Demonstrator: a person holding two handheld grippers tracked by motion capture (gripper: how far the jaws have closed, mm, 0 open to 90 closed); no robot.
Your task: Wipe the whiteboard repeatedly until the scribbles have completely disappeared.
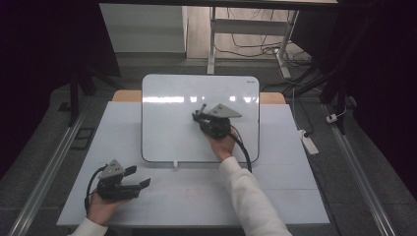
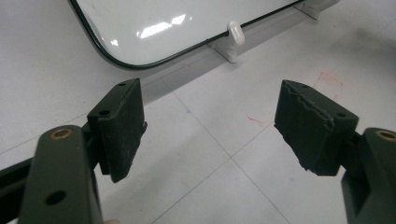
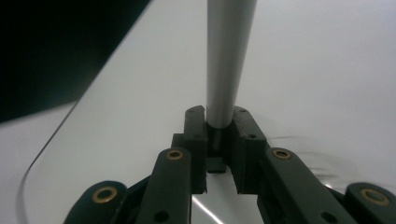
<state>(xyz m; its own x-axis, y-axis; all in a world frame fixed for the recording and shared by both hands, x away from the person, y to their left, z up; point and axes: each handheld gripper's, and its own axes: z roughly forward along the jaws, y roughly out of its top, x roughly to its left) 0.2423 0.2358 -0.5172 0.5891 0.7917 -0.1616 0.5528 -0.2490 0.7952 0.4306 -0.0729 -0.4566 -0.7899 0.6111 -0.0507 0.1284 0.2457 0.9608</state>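
Nearest, the left gripper rests on the tabletop, jaws wide and empty. Right gripper pinches a light, rigid, smooth marker near its end over the whiteboard.

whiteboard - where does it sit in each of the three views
High view: the whiteboard stands mid-table, propped up, the right gripper over it.
Left gripper view: its rounded lower corner and black edge run along the top.
Right gripper view: its pale surface spreads behind the clamped grey stick.
Shared landmark: the board's thin black rim.
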